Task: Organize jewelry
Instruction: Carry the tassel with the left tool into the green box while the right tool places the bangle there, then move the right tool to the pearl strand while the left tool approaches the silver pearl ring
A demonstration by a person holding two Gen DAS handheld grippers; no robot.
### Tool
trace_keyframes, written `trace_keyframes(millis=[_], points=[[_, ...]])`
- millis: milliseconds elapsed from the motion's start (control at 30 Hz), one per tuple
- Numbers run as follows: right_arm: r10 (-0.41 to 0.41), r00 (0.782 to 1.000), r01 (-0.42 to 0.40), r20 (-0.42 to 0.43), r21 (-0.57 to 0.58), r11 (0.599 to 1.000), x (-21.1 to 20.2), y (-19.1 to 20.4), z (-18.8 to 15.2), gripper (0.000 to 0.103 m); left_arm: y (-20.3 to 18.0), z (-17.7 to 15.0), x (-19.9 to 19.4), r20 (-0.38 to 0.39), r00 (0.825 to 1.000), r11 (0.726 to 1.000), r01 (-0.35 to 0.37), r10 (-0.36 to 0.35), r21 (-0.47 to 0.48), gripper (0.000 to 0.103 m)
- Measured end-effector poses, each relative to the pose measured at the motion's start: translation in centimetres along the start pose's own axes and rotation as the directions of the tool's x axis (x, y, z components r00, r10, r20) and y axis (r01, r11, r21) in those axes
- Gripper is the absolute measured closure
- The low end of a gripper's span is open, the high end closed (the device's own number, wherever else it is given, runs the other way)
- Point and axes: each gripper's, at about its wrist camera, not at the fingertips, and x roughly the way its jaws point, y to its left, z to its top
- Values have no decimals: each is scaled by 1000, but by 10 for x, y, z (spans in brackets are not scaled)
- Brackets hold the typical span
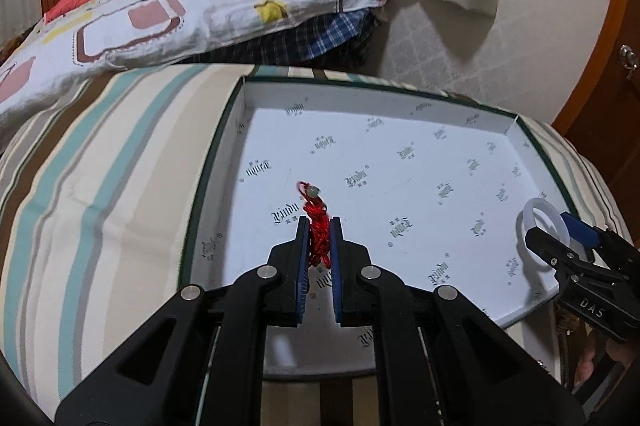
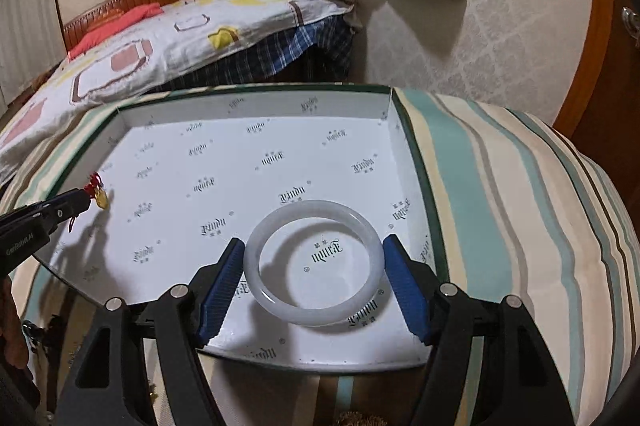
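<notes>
Red braided cord [image 1: 318,230], translucent white bangle [image 2: 314,266].

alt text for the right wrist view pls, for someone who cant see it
The right gripper holds a white bangle between its blue pads over a shallow white box printed with logos, on a striped cloth. At far left, the left gripper grips a red cord with a gold charm.

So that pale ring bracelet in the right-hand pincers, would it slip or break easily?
The white bangle looks rigid and glossy, so it could probably slip between the right gripper pads. It seems stone-like or glassy, likely brittle if dropped. Round, it may roll on edge.
</notes>
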Motion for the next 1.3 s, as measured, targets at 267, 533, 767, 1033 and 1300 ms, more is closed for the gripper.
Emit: trace_keyframes(millis=[267, 533, 767, 1033, 1300], points=[[-14, 1000, 14, -24, -27, 1000, 7, 4, -2, 33, -1, -2, 13, -37, 999, 1000, 6, -6, 7, 90], [-2, 1000, 2, -4, -19, 1000, 4, 4, 0, 27, -7, -2, 10, -23, 1000, 1000, 13, -12, 27, 60], [2, 996, -2, 89, -4, 1000, -32, 11, 1, 27, -12, -7, -38, 92, 996, 999, 15, -19, 43, 49], [-9, 985, 6, 175, 15, 1000, -86, 26, -28, 27, -8, -38, -99, 183, 983, 999, -13, 6, 39, 43], [-26, 975, 27, 223, -2, 1000, -121, 47, -96, 27, 0, -91, -138, 217, 975, 999, -44, 39, 18, 42]])
